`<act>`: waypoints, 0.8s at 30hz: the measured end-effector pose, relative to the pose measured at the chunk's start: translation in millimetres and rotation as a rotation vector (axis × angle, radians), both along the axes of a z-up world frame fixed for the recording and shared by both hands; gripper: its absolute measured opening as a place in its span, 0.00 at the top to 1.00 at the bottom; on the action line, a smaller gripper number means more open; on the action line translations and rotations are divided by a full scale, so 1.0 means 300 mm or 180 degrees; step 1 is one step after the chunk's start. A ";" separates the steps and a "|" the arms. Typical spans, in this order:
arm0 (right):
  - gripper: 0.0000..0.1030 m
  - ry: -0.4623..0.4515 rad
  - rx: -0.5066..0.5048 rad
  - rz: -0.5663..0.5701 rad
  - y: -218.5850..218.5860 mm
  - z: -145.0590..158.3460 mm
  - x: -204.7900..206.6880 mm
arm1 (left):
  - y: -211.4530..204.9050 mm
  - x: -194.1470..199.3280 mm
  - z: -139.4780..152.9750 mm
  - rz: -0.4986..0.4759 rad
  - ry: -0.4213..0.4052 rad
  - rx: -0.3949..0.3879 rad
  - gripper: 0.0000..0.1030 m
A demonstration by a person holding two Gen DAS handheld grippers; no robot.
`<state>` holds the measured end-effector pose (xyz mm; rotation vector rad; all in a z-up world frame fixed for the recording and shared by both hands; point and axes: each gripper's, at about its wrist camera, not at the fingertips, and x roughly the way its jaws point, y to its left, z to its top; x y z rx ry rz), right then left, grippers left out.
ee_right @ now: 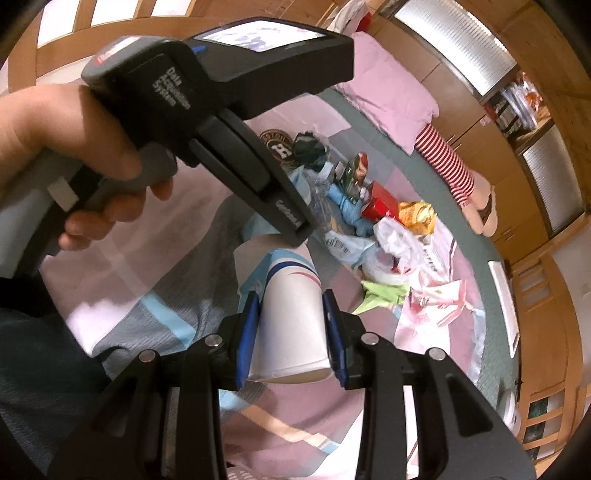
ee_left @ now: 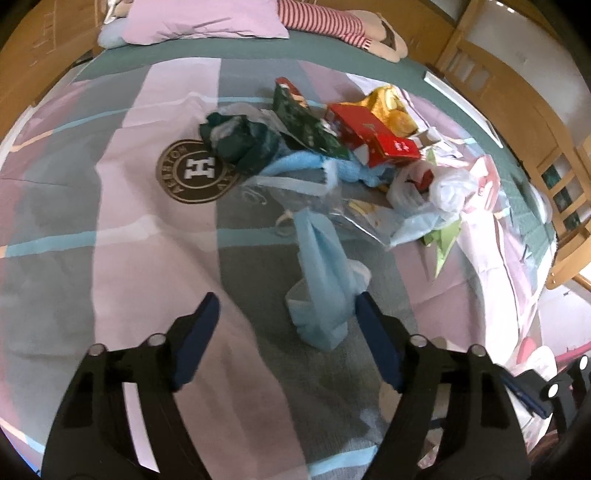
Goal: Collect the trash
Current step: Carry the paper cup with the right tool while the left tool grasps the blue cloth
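- While the left gripper (ee_left: 286, 306) hangs over the bed (ee_left: 110, 221) with its jaws spread apart, a crumpled light blue bag (ee_left: 321, 277) lies on the bedspread between its blue-padded fingers (ee_left: 199, 332), close against the right-hand finger; the pads do not press on it.
- Nothing is held in that gripper.
- Seen from the right wrist, the right gripper (ee_right: 291, 306) is clamped on a white paper cup (ee_right: 291, 325), one blue pad on each side of the cup's wall, and the cup is held above the bedspread.
- The cup's rim faces the camera; coloured stripes run across the part farther from the camera.
- A person's hand (ee_right: 74, 147) grips the handle of the left gripper's black body (ee_right: 221, 92), which crosses the upper left of that view.
- Farther up the bed lies a pile of trash: a dark green crumpled wrapper (ee_left: 240, 144), a green printed packet (ee_left: 306, 122), a red box (ee_left: 373, 136), a gold foil wrapper (ee_left: 391, 107), white plastic bags (ee_left: 443, 188) and a light green scrap of paper (ee_left: 443, 240).
- A round brown emblem (ee_left: 199, 170) with a letter H is printed on the bedspread, just beside the dark green wrapper.
- A pink pillow (ee_left: 203, 18) and a soft toy with red-and-white striped legs (ee_left: 325, 18) lie at the head of the bed.
- Wooden furniture (ee_left: 498, 74) stands along the bed's far side.
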<state>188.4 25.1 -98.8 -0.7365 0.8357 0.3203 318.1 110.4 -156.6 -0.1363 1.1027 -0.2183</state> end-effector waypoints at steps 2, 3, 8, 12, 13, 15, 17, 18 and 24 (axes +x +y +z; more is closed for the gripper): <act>0.66 0.0017 0.0004 -0.0011 -0.002 -0.005 -0.004 | -0.007 0.000 -0.005 -0.0017 0.0004 0.0004 0.35; 0.66 0.0029 0.0000 -0.0020 -0.004 -0.006 -0.002 | -0.011 0.001 -0.007 -0.0028 0.0012 0.0021 0.36; 0.66 0.0038 0.0026 -0.0089 -0.030 -0.013 -0.001 | -0.005 0.003 -0.017 -0.0024 0.0033 0.0037 0.50; 0.66 0.0079 0.0097 -0.0168 -0.061 -0.012 0.006 | -0.001 0.006 -0.029 -0.0039 0.0055 0.0034 0.63; 0.66 0.0094 0.0123 -0.0193 -0.069 -0.012 0.008 | 0.000 0.007 -0.033 -0.0038 0.0057 0.0035 0.69; 0.66 0.0127 0.0180 -0.0247 -0.085 -0.013 0.013 | 0.000 0.010 -0.041 -0.0031 0.0080 0.0036 0.83; 0.66 0.0126 0.0213 -0.0307 -0.099 -0.012 0.014 | 0.003 0.012 -0.046 -0.0006 0.0103 0.0008 0.88; 0.66 0.0124 0.0225 -0.0323 -0.104 -0.012 0.014 | 0.004 0.012 -0.044 -0.0003 0.0094 -0.0001 0.89; 0.66 0.0172 0.0465 -0.0502 -0.161 0.010 0.025 | 0.021 -0.012 0.012 0.0056 -0.0057 -0.0038 0.92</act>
